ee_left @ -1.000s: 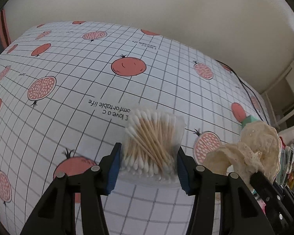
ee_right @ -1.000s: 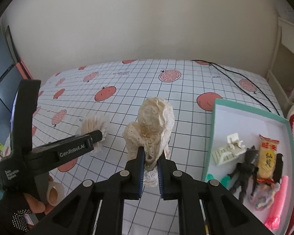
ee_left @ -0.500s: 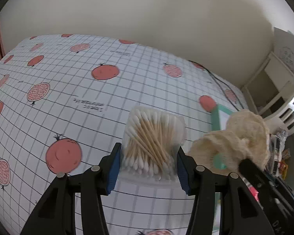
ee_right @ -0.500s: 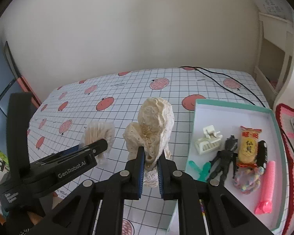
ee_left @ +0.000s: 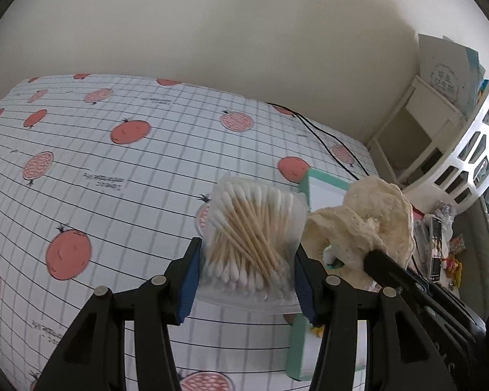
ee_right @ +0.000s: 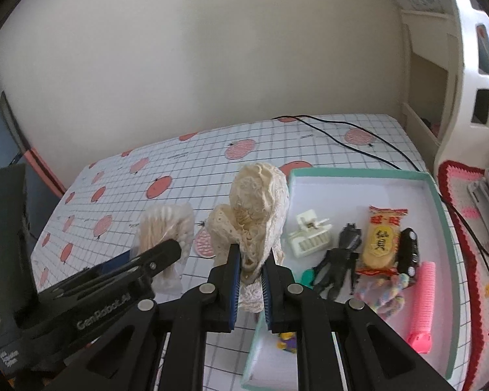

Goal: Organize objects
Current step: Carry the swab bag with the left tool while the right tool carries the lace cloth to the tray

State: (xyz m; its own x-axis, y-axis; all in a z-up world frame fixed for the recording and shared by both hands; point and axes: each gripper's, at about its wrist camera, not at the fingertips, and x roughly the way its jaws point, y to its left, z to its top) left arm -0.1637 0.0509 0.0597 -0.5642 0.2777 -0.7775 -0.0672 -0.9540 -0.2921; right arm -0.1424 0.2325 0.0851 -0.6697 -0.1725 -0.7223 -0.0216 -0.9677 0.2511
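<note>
My left gripper (ee_left: 246, 260) is shut on a clear bag of cotton swabs (ee_left: 254, 238), held above the tablecloth just left of the teal box (ee_left: 322, 179). The same cotton swabs (ee_right: 166, 224) show in the right wrist view, in the left gripper (ee_right: 166, 254). My right gripper (ee_right: 249, 264) is shut on a bundle of cream lace cloth (ee_right: 257, 208), raised over the left edge of the teal box (ee_right: 437, 202). The lace cloth (ee_left: 368, 221) hangs right beside the swabs.
The teal box holds a white hair clip (ee_right: 309, 234), a black figure (ee_right: 339, 260), a snack packet (ee_right: 383, 241), a pink roller (ee_right: 422, 306) and a pastel rope (ee_right: 388, 293). A black cable (ee_right: 348, 143) crosses the pomegranate tablecloth (ee_left: 97, 179). White shelves (ee_left: 440, 137) stand at right.
Both grippers have carried their loads to the right, toward the teal box. The box and shelves now fill more of both views. Both grips are unchanged.
</note>
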